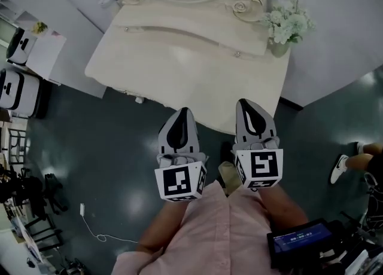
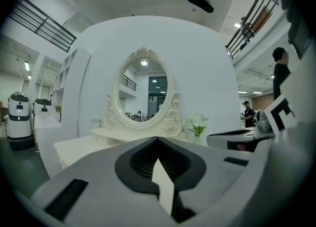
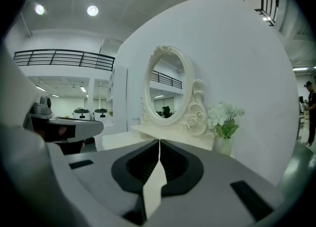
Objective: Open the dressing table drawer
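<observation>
Dressing table [image 1: 179, 70] ahead of left gripper [image 1: 182, 113], right gripper [image 1: 246, 104] (both closed)

**A staged bedroom corner inside a big indoor test hall**

From my remote seat, the cream dressing table [image 1: 179, 58] looks homely, with its carved oval mirror [image 2: 143, 90] and white flowers [image 1: 288, 24] at its right end. Nothing else here does. Behind the dressing table a curved white partition [image 3: 237, 63] stands free under a high ceiling with round lights [image 3: 92, 10]. To its left I see two white robots [image 2: 19, 120] parked below a balcony railing [image 3: 64, 58]. In front of it, a white plug and cable [image 1: 82, 210] lie on the glossy dark floor [image 1: 108, 142]. To its right, people [image 2: 280, 70] stand about.
</observation>
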`<state>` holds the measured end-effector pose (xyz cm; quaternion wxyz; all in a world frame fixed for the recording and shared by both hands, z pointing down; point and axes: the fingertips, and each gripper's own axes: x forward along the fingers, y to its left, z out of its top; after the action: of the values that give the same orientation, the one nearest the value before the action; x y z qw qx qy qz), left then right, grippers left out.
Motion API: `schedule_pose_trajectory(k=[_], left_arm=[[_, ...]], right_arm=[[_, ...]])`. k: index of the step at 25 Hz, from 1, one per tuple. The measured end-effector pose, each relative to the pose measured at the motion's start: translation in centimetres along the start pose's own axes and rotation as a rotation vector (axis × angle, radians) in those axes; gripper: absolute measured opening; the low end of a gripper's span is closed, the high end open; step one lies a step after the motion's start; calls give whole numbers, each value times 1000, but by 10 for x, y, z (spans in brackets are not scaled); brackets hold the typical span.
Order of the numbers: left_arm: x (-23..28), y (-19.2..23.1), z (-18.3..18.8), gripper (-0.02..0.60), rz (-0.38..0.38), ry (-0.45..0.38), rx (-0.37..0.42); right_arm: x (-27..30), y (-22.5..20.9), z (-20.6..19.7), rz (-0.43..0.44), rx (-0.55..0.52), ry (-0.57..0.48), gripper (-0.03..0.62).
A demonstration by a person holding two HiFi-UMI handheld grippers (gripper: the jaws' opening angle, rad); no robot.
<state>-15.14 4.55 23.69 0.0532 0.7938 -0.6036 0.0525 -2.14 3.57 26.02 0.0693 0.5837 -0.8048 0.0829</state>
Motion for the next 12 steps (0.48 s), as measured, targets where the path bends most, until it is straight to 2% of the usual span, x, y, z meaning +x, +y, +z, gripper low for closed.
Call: schedule_pose_trajectory(k=[5,12], left_arm=[[61,-6,3,8,-51,4,17],[94,-15,22,8,-101,-14,29]], right_arm=[[44,-35,3,-44,19,0,20],[63,-59,21,-92,13,-15,20]])
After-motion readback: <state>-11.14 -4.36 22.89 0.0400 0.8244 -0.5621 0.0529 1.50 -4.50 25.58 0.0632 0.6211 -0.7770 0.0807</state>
